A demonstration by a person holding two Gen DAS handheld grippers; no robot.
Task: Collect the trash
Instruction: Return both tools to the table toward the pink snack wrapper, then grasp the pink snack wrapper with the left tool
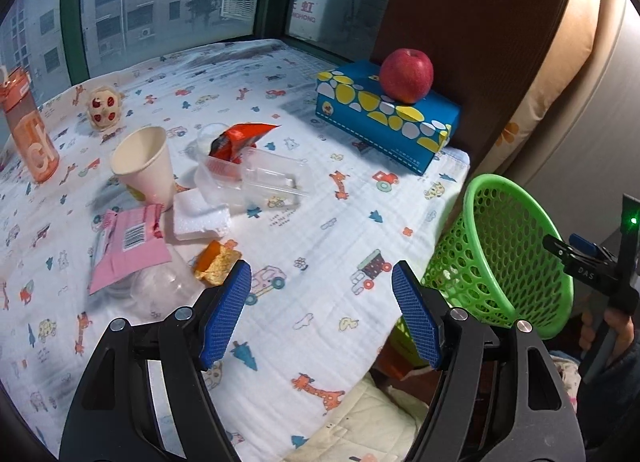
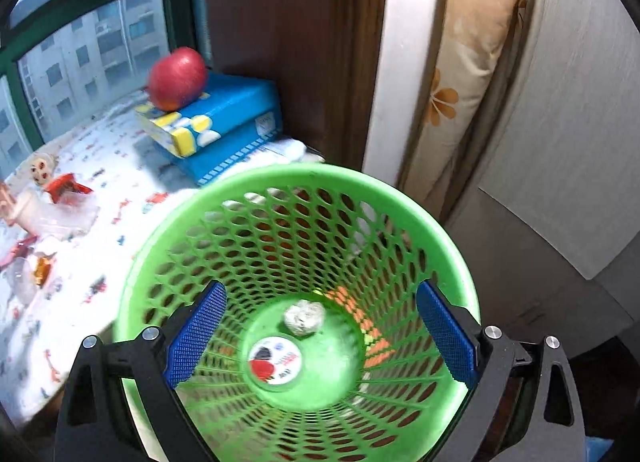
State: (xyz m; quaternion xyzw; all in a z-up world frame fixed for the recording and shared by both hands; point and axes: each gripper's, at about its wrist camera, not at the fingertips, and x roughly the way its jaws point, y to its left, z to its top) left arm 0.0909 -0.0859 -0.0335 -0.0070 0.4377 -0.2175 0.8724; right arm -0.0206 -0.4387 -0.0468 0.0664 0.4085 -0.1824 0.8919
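The right claw (image 2: pixel 320 334) hangs over the green basket (image 2: pixel 460 262), its blue ribbed pads wide apart with nothing between them; a crumpled paper ball (image 2: pixel 305 317) lies on the basket's solid floor beside a round sticker, so one drop looks done; the basket is perforated plastic, tapering downward, standing just off the tabletop's edge. The left claw (image 1: pixel 320 310) is poised above the tabletop (image 1: pixel 320 222), pads partly open and empty, over a soft printed cloth. The collecting step seems to pass to it; the next move calls for a reach to the nearest scrap, an orange crinkled wrapper (image 1: pixel 216 262), thin and likely slippery. Beyond lie a pink foil packet (image 1: pixel 128 250), a white foam block (image 1: pixel 200 218), a paper cup (image 1: pixel 144 162) on its side, a clear rigid tray (image 1: pixel 260 182) and a red wrapper (image 1: pixel 240 138); farther off, an apple (image 1: pixel 406 76) sits on a blue carton (image 1: pixel 384 118).
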